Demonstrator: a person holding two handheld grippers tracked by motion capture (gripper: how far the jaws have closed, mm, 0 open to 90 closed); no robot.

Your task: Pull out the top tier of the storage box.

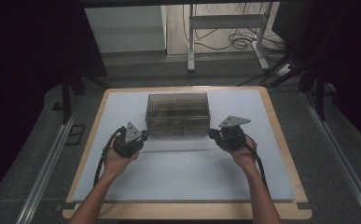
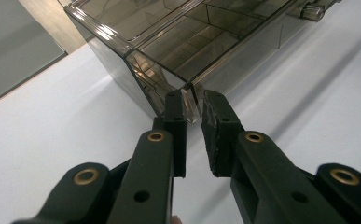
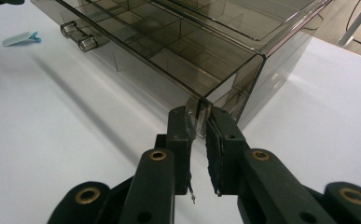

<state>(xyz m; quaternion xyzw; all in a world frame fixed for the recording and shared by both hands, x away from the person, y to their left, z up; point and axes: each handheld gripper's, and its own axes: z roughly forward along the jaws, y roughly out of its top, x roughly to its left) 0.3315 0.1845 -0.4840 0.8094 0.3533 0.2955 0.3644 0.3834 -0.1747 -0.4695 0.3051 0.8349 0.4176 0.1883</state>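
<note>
A smoky see-through plastic box (image 1: 178, 112) with several inner compartments stands on the white mat (image 1: 183, 172), at the far middle. My left gripper (image 1: 144, 135) is at its front left corner. In the left gripper view the left gripper (image 2: 192, 105) is shut on a thin clear tab (image 2: 190, 99) that sticks out from that corner. My right gripper (image 1: 211, 134) is at the front right corner. In the right gripper view the right gripper (image 3: 199, 116) pinches a like clear tab (image 3: 201, 108). Clear latches (image 3: 79, 36) sit along the box's front edge.
A small blue and white clip-like piece (image 3: 22, 38) lies on the mat beyond the box's front. The mat rests on a wooden tabletop (image 1: 281, 140). Behind the table stand white desk legs (image 1: 191, 42) and loose cables (image 1: 236, 42). Dark curtains hang at both sides.
</note>
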